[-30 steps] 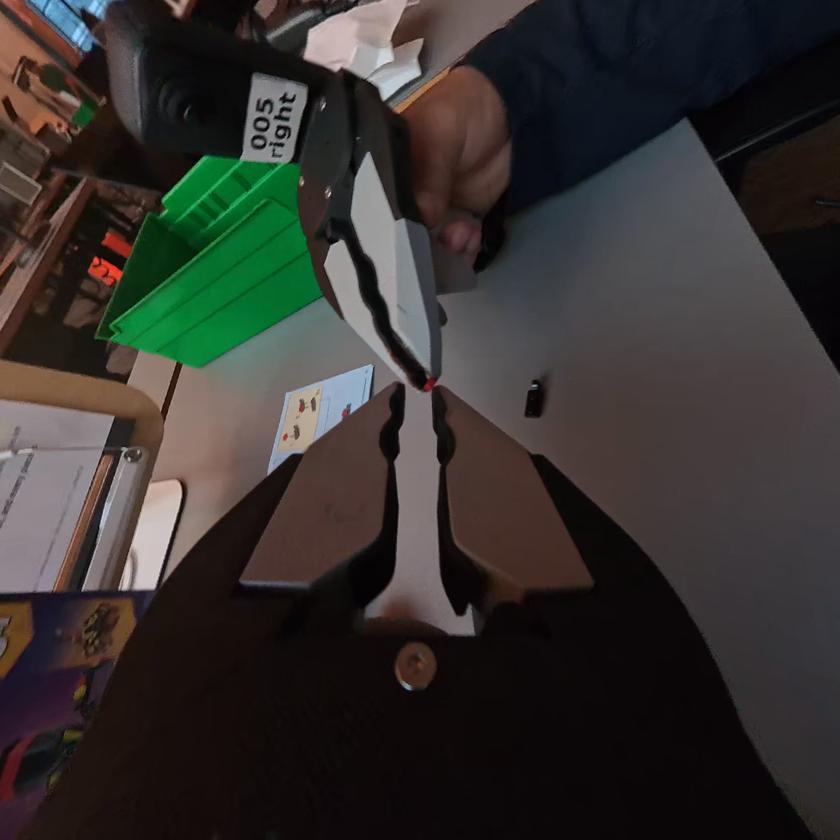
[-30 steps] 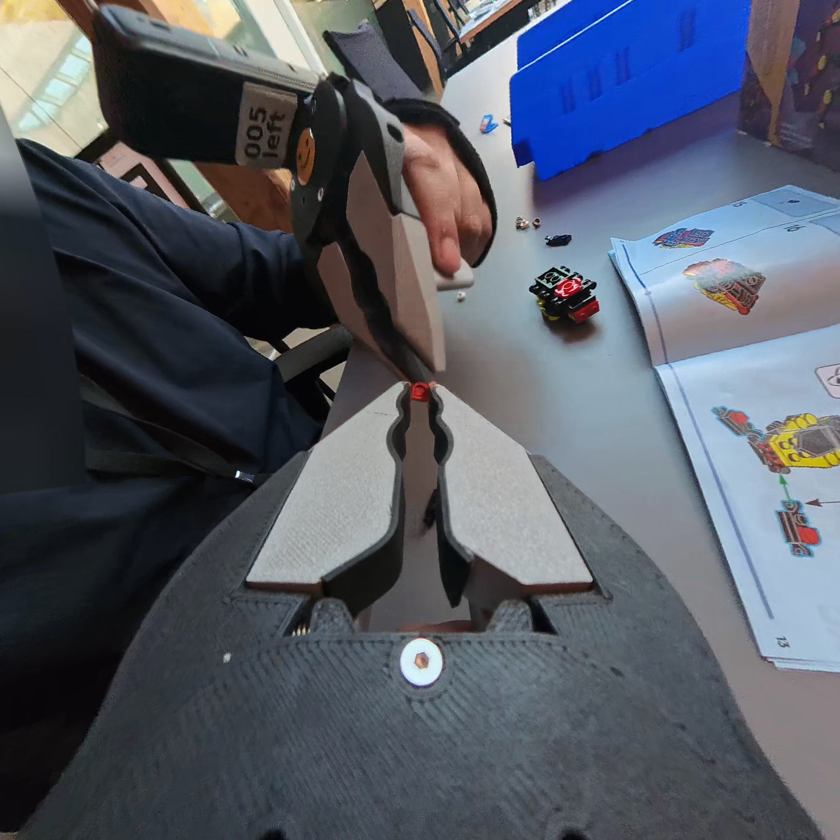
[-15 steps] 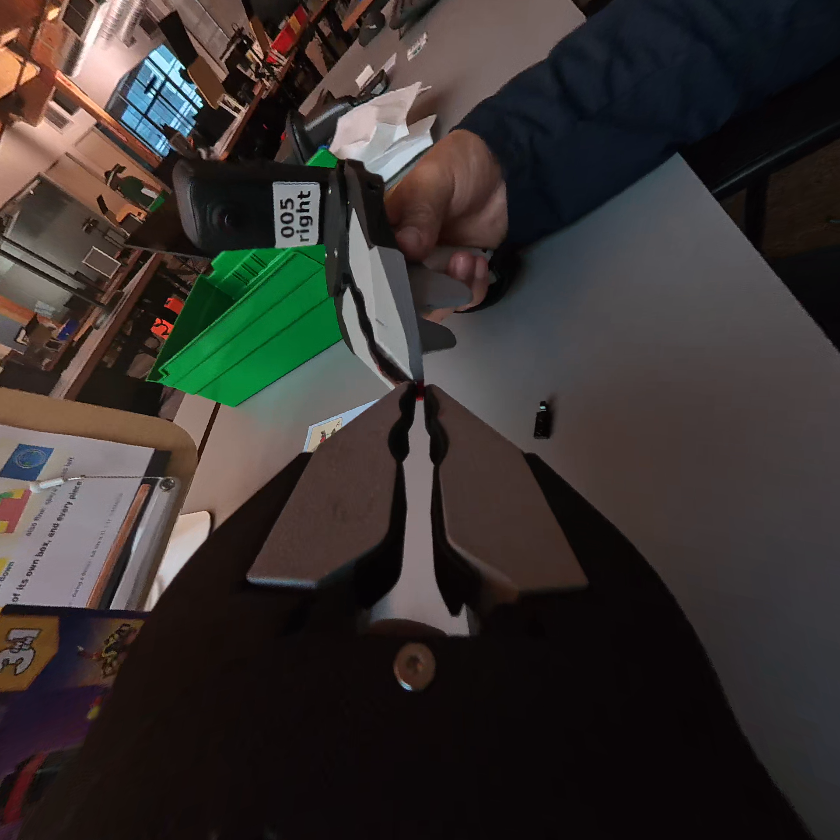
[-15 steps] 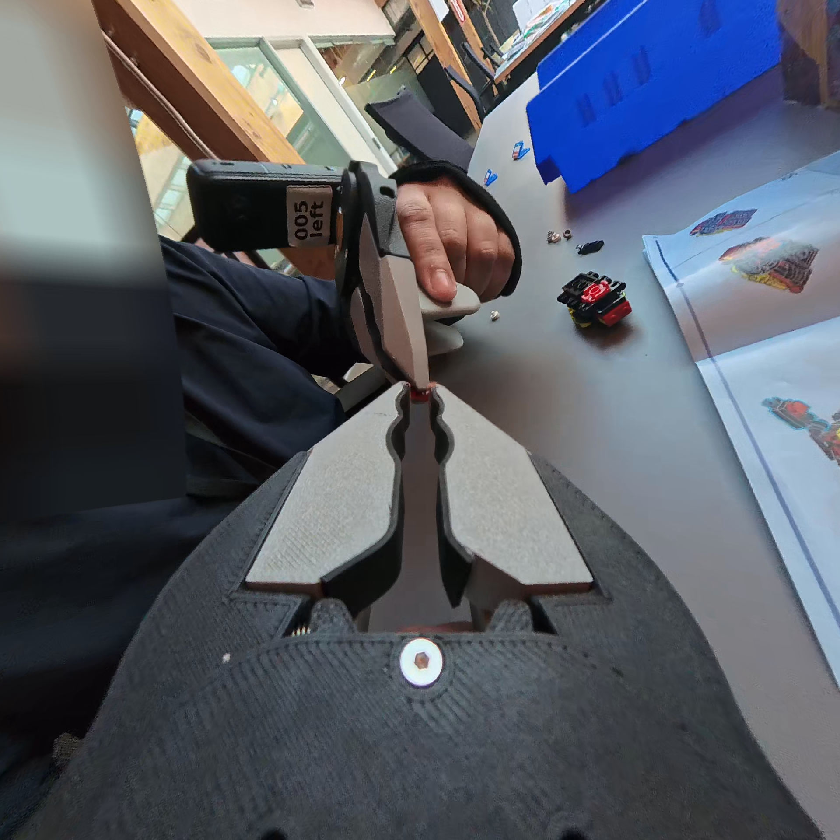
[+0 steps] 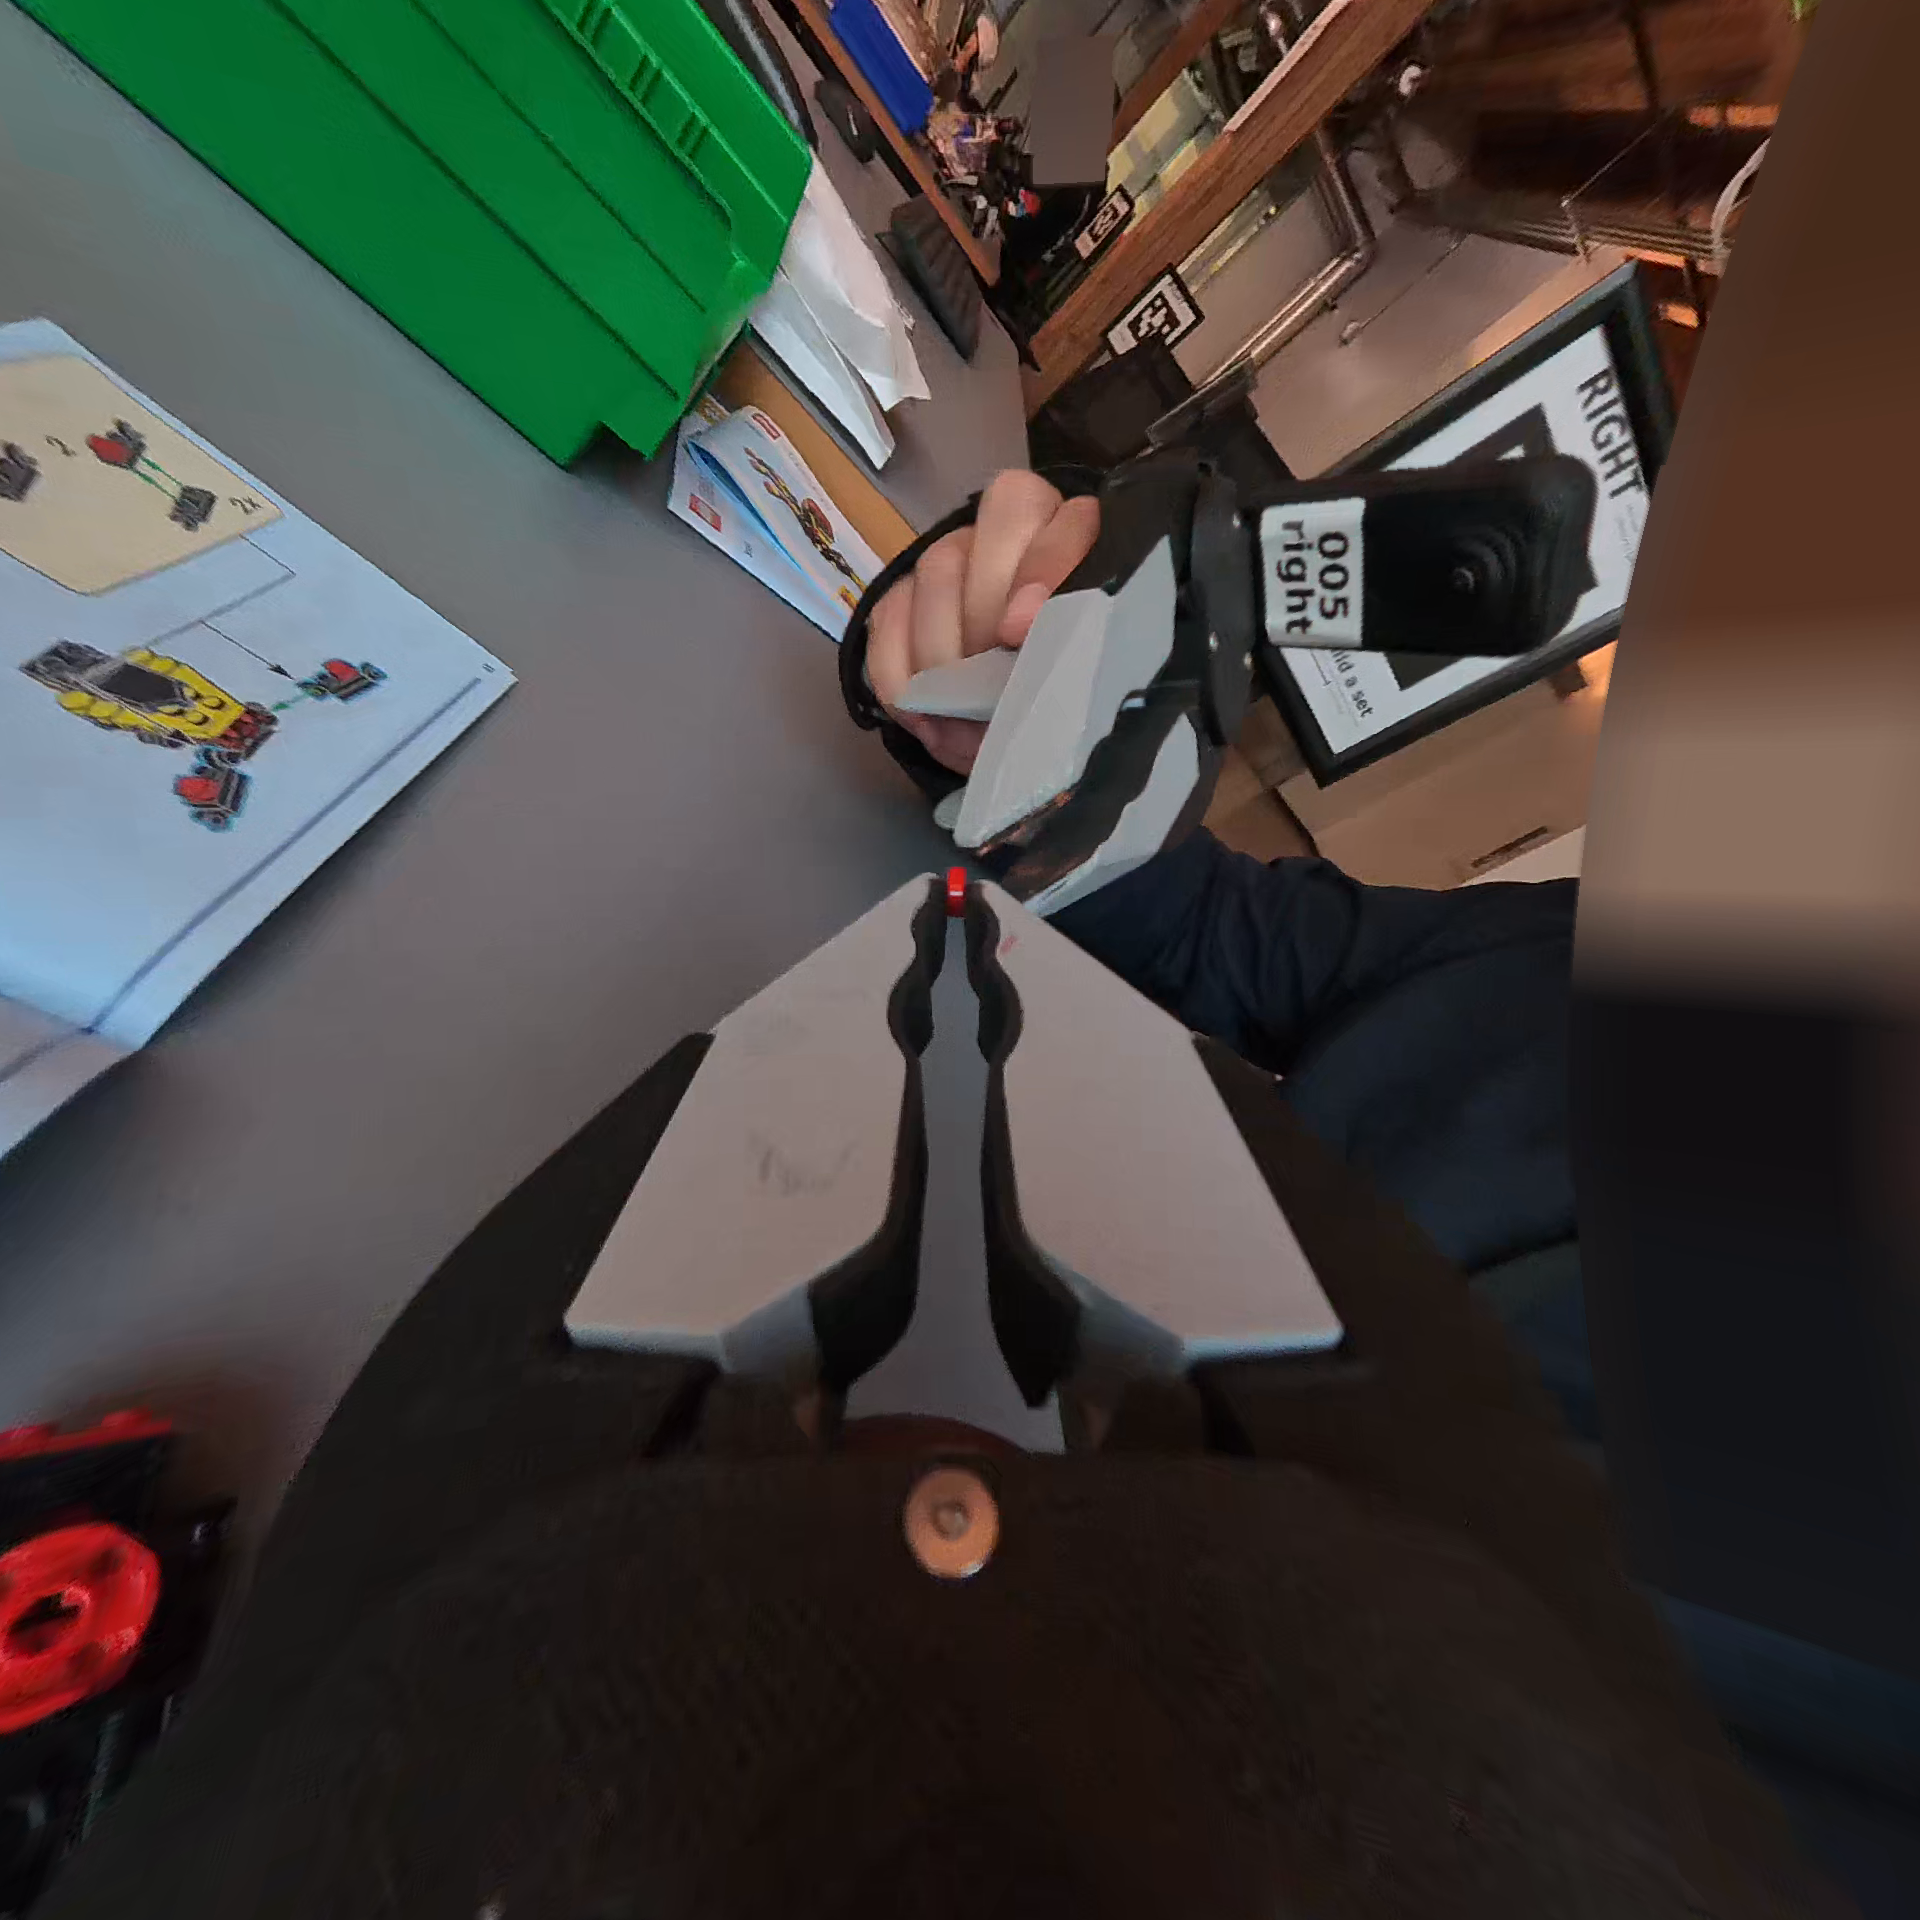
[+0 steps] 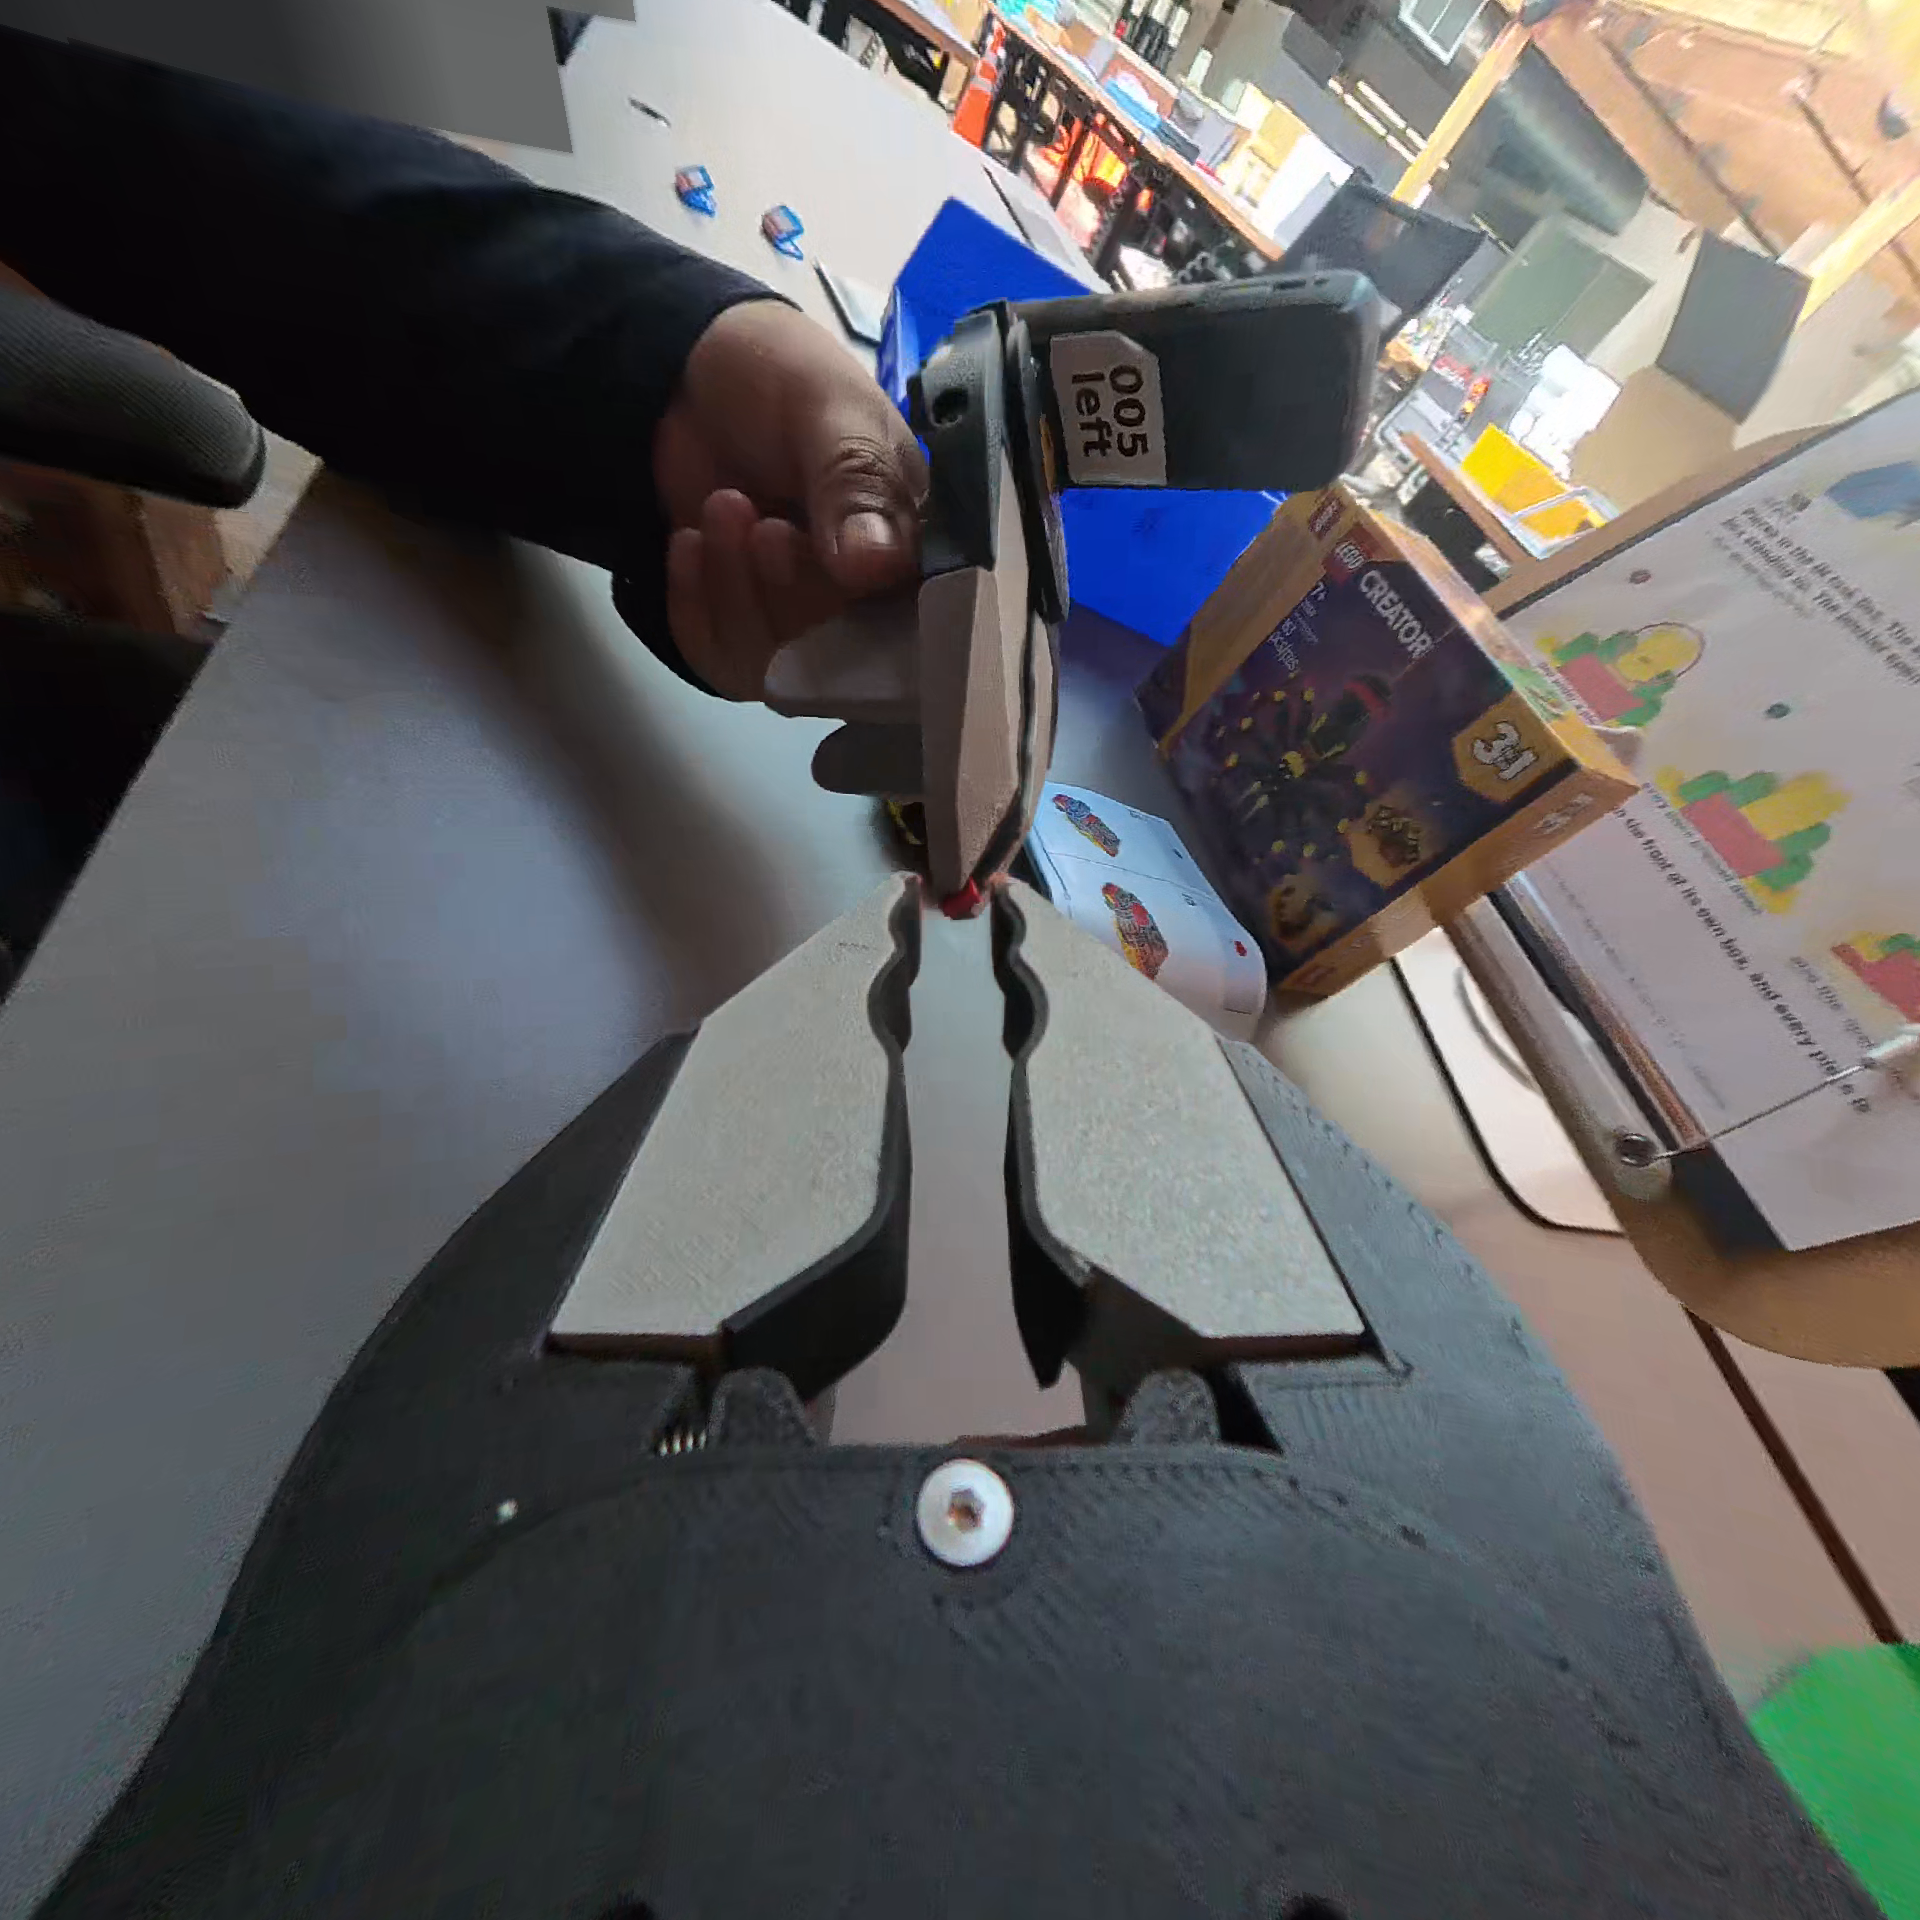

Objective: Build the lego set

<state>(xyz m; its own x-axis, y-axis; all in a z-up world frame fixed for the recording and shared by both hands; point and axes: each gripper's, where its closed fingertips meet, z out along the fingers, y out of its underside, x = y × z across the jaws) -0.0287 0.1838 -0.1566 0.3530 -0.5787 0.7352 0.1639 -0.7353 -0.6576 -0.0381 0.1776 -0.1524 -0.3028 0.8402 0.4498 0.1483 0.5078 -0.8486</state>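
A tiny red lego piece point(image 5: 956, 891) sits pinched between the tips of my left gripper point(image 5: 957, 902), held above the grey table point(image 5: 623, 831). In the right wrist view the same red piece point(image 6: 961, 902) hangs from the left gripper's tip point(image 6: 964, 878), in the gap between my right gripper's fingers. My right gripper point(image 6: 954, 896) has its jaws slightly apart and grips nothing. It shows in the left wrist view point(image 5: 1003, 847) tip to tip with the left one. A partly built red and black model point(image 5: 73, 1610) lies at the lower left.
An open instruction booklet point(image 5: 208, 675) lies on the table to the left, with a green bin point(image 5: 468, 187) behind it and a second booklet point(image 5: 769, 520) beside that. The lego box point(image 6: 1382, 748), a blue bin point(image 6: 1143, 540) and a printed board point(image 6: 1766, 831) stand beyond the grippers. The tips of both grippers are at nearly the same place.
The red piece has passed from the right gripper to the left. The left jaws closed on it and the right jaws opened. Both grippers swung round, so the views now face other parts of the table.
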